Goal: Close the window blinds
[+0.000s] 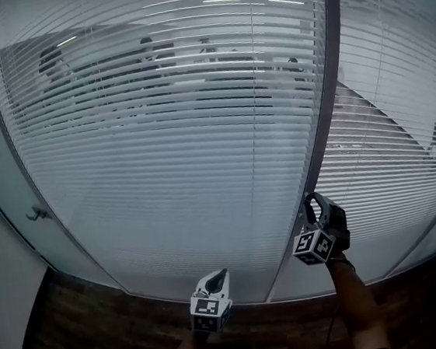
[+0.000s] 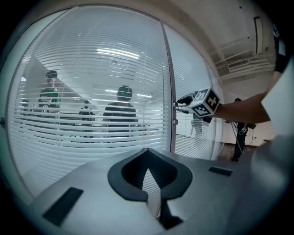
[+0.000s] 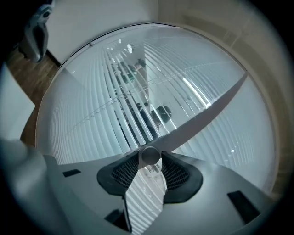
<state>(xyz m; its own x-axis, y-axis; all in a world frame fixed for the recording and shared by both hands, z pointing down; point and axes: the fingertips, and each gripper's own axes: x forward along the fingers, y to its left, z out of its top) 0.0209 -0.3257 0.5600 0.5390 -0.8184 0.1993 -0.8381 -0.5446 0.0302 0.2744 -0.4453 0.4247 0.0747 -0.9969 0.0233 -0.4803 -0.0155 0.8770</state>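
Resting between the pressing pads of the right gripper [image 1: 311,198], a small round grey metal knob [image 3: 150,156] was gripped on the dark upright frame post [image 1: 332,94] at the right edge of the white slatted window blinds [image 1: 168,152], which were seen partly open. The left gripper [image 1: 222,274] was held lower, near the blinds' bottom edge, its jaws closed together on nothing.

We count two grey plastic grippers: the left gripper [image 1: 222,274] and the right gripper [image 1: 310,198]. Each has one white cube with black squares, so two cubes. We count two white slat blinds, the left blind [image 1: 162,160] and the right blind [image 1: 398,110], with one dark grey post [image 1: 326,110] between them. We count one small round grey knob [image 3: 150,155]. In the left gripper view we count three people behind the glass [image 2: 120,110].
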